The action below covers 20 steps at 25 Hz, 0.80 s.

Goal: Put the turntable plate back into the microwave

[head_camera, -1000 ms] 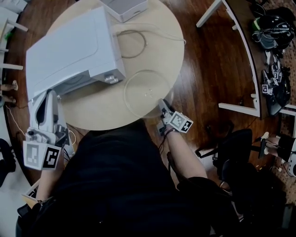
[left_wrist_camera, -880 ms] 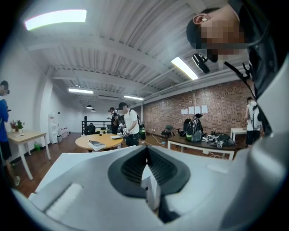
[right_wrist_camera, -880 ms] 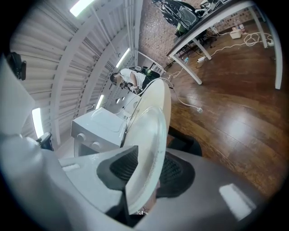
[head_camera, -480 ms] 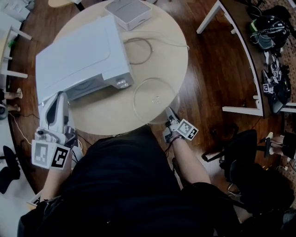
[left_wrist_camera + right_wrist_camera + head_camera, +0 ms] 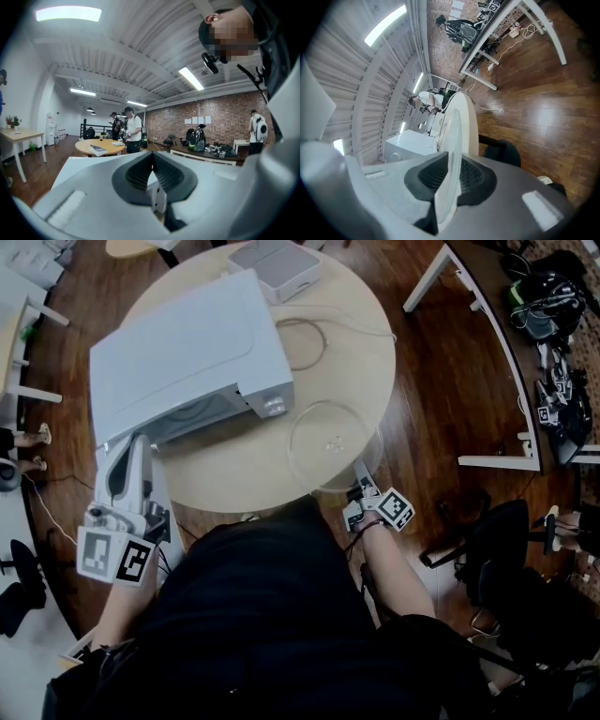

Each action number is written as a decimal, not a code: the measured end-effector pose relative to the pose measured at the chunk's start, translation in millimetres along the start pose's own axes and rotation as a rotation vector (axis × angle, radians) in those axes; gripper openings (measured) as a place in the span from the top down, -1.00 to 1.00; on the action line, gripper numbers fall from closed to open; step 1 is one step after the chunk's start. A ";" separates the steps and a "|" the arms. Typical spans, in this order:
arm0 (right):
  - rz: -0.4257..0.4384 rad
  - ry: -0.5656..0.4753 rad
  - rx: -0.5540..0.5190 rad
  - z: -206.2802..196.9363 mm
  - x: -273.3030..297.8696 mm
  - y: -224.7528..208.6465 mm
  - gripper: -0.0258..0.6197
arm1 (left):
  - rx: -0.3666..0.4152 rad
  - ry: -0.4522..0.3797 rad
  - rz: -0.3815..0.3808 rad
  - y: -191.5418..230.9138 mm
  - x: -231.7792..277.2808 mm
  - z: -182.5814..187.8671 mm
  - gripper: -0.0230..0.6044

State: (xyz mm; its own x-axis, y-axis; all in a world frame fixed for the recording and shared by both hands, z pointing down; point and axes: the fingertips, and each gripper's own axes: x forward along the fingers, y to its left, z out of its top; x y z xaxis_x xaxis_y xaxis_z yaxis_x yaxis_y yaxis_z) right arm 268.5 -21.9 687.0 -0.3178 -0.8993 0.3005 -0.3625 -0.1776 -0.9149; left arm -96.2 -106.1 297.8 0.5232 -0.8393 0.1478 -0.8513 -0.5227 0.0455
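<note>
Narrower than a second ago, the jaws of the right gripper (image 5: pixel 360 472) are closing on the near rim of the glass turntable plate (image 5: pixel 330 439), which lies at the near edge of the round table (image 5: pixel 234 474), with the open microwave (image 5: pixel 187 362) off to the plate's left.

The microwave (image 5: pixel 187 362) is recorded as white and the round table (image 5: pixel 234 470) as pale beige. The plate (image 5: pixel 333 442) is noted as clear. Dark brown wood grain is observed on the floor (image 5: pixel 441 381), black on the near clothing (image 5: pixel 253 615), and red-brown brick pattern on the far wall (image 5: pixel 225 117).
</note>
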 end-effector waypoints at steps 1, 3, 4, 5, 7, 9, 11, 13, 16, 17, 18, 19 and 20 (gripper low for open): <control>0.008 -0.009 0.003 1.7 -1.3 1.5 0.77 | -0.002 -0.002 -0.004 -0.7 -1.3 -0.5 0.92; 0.021 -0.036 0.031 4.9 -4.7 5.0 0.79 | -0.008 -0.008 -0.016 -1.8 -3.0 -0.1 0.92; 0.028 -0.052 0.053 6.6 -6.0 8.4 0.81 | -0.012 -0.013 -0.019 -1.7 -4.1 0.2 0.92; 0.035 -0.067 0.075 7.9 -6.9 12.3 0.82 | -0.017 -0.019 -0.018 -0.7 -6.1 -0.4 0.92; 0.048 -0.089 0.089 9.3 -7.3 18.0 0.84 | -0.031 -0.032 -0.009 3.1 -12.4 -2.7 0.92; 0.060 -0.101 0.090 8.5 -6.9 22.5 0.84 | -0.037 -0.036 -0.010 4.7 -16.6 -3.6 0.92; 0.069 -0.115 0.110 7.3 -7.6 25.8 0.84 | -0.037 -0.038 -0.019 3.9 -19.1 -3.8 0.92; 0.078 -0.132 0.135 6.5 -10.1 28.3 0.84 | -0.034 -0.042 -0.027 3.0 -21.5 -3.3 0.92; 0.082 -0.142 0.146 4.9 -14.8 29.2 0.83 | -0.036 -0.048 -0.028 5.4 -25.2 -1.9 0.92; 0.084 -0.145 0.152 4.2 -16.0 29.7 0.83 | -0.038 -0.049 -0.027 6.5 -26.6 -2.0 0.92; 0.087 -0.148 0.161 3.0 -17.3 30.3 0.83 | -0.041 -0.048 -0.026 7.3 -28.3 -2.6 0.92; 0.090 -0.151 0.172 1.3 -19.1 30.6 0.83 | -0.043 -0.047 -0.025 7.6 -30.1 -3.5 0.92; 0.090 -0.154 0.182 -0.5 -21.4 30.4 0.83 | -0.045 -0.045 -0.024 7.6 -31.9 -4.4 0.92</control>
State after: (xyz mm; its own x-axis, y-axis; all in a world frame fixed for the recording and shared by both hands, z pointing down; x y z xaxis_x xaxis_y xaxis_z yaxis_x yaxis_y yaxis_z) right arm 263.9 -7.9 652.9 -0.1991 -0.9627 0.1833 -0.1704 -0.1502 -0.9739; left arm -119.4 -82.7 297.8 0.5443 -0.8327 0.1017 -0.8386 -0.5368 0.0929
